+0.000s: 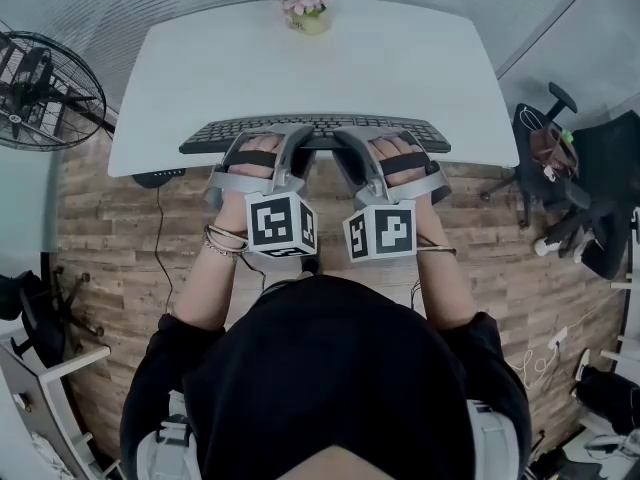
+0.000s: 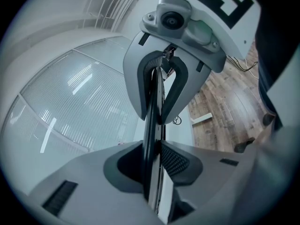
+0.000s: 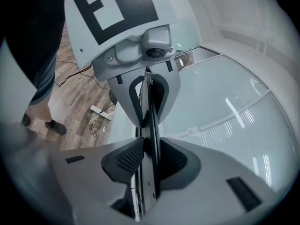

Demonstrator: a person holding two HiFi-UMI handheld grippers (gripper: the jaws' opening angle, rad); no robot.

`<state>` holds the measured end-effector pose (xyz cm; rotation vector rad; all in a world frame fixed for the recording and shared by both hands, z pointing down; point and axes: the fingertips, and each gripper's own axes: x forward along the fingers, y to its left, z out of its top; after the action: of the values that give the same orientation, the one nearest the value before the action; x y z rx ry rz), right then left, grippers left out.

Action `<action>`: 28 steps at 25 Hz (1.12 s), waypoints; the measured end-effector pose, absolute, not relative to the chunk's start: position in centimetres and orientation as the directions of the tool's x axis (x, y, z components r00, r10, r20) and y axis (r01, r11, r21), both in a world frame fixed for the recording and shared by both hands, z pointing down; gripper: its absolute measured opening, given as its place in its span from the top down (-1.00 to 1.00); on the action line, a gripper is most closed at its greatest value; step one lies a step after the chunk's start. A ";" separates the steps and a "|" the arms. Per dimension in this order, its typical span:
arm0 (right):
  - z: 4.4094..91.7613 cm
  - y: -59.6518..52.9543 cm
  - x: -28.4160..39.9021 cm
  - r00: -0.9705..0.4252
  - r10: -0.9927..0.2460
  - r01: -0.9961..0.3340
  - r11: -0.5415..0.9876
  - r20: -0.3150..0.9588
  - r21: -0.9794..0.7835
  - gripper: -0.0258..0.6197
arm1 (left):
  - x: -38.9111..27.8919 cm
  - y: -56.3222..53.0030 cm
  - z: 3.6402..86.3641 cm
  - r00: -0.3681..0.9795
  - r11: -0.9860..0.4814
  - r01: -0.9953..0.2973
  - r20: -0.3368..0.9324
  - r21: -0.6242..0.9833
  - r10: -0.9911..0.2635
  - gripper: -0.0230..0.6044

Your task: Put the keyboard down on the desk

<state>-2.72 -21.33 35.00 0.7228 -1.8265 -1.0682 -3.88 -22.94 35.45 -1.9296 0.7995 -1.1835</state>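
There is one keyboard (image 1: 315, 128) at the frame's centre and one white worktop (image 1: 400, 68) across the upper half. There are two grippers, the left gripper (image 1: 268, 140) and the right gripper (image 1: 385, 140). One flower pot (image 1: 308, 10) stands at top centre, one fan (image 1: 40, 88) at upper left and one black office chair (image 1: 545, 148) at the right edge.

The person wears a black top (image 1: 330, 368) whose sleeves end above the forearms, and thin bracelets (image 1: 226, 240) on the left wrist. The left gripper (image 2: 153, 149) and right gripper (image 3: 149, 149) are light grey moulded shells with dark cross-hatched pads (image 2: 174, 159). Each has a black strap (image 1: 256, 158) and a white cube (image 1: 280, 223) printed with black square markers.
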 end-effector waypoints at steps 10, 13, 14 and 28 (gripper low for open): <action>35.2 -26.2 -3.5 -0.424 -0.812 -0.052 0.465 0.402 0.884 0.59 | -4.6 -27.8 35.6 0.413 -0.554 -0.124 0.465 -0.823 -0.783 0.56; 35.1 -27.6 -3.6 -0.417 -0.816 -0.056 0.463 0.401 0.884 0.59 | -4.7 -29.3 35.6 0.420 -0.553 -0.119 0.463 -0.825 -0.781 0.56; 35.0 -28.1 -3.6 -0.414 -0.818 -0.058 0.462 0.399 0.885 0.59 | -4.7 -29.7 35.6 0.423 -0.552 -0.117 0.461 -0.826 -0.780 0.56; 35.6 -32.0 -3.5 -0.410 -0.818 -0.076 0.472 0.404 0.879 0.59 | -4.6 -33.6 36.1 0.430 -0.555 -0.110 0.464 -0.825 -0.775 0.56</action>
<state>-3.54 -32.04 35.63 0.7561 -1.8084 -1.0223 -4.58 -33.61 36.08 -1.9478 0.7461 -1.1484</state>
